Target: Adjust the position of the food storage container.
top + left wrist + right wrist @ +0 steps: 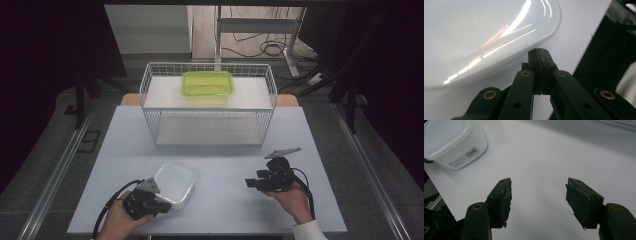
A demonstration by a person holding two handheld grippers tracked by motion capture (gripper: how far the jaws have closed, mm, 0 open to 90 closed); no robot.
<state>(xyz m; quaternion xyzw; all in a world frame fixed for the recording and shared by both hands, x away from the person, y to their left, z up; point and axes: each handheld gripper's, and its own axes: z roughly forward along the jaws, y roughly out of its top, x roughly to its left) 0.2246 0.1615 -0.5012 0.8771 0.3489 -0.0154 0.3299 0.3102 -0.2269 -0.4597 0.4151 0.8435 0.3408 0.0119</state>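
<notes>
Just beside the left gripper's [161, 204] shut fingers [534, 58] sits the white container [174, 183].

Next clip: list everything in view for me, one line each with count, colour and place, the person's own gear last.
plastic container: one, translucent white, lid on, near left of the table, by the left gripper.
green container: one, yellow-green, on the basket's upper shelf.
wire basket: one, white, two shelves, far middle of the table.
table: one, pale grey-blue.
cables: several, dark, on the floor beyond.
left gripper: one, black, jaws shut at the plastic container's rim.
right gripper: one, black, open over bare table.
</notes>
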